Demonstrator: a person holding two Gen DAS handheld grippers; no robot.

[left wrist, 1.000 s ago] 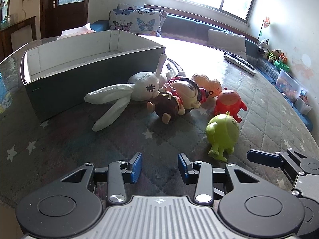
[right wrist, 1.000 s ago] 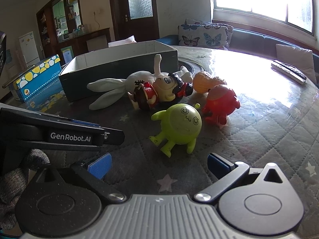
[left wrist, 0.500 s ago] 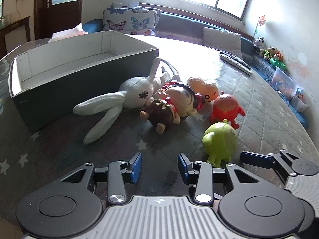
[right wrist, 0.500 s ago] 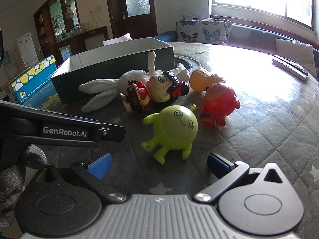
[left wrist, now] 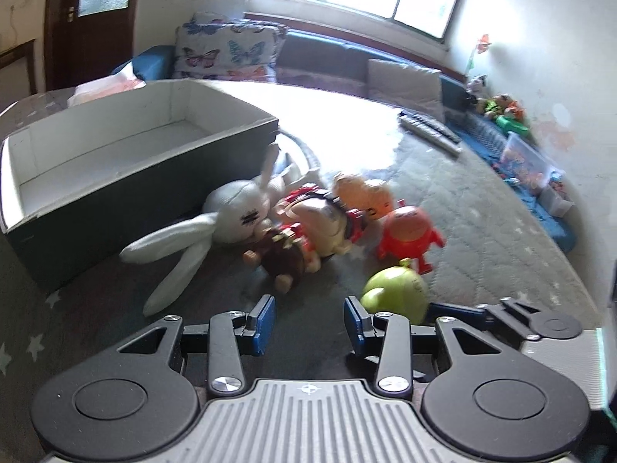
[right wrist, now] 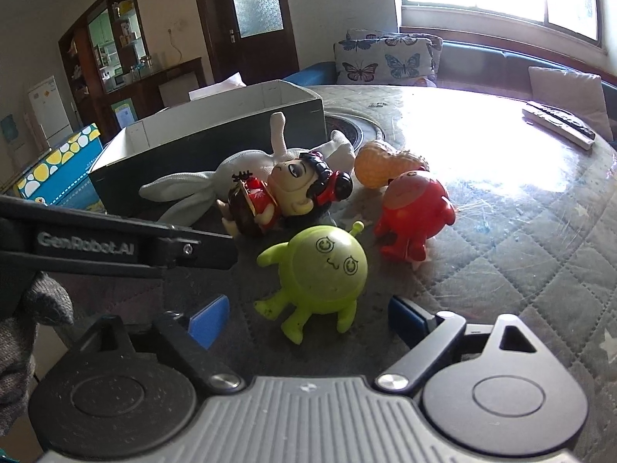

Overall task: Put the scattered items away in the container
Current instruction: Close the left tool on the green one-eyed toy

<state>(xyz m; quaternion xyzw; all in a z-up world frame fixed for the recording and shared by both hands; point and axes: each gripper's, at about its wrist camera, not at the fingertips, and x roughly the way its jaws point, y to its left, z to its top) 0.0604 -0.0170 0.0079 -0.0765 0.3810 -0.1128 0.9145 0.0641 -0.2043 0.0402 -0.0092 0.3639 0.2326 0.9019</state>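
Green and round, the alien toy [right wrist: 326, 270] lies straight ahead of the right hand-held gripper [right wrist: 304, 314], legs toward its spread, empty fingers, well short of the box [right wrist: 216, 131] near the surface's far-left edge. Left hand-held gripper [left wrist: 308, 322], also spread, sits alongside. Both have closed in since a second ago.

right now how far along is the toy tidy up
Nothing is done: the box looks bare inside. In hand: the right gripper, jaws open, sits just short of the green toy; the left gripper is open and holds nothing. Left: rabbit, doll, orange toy, red toy.
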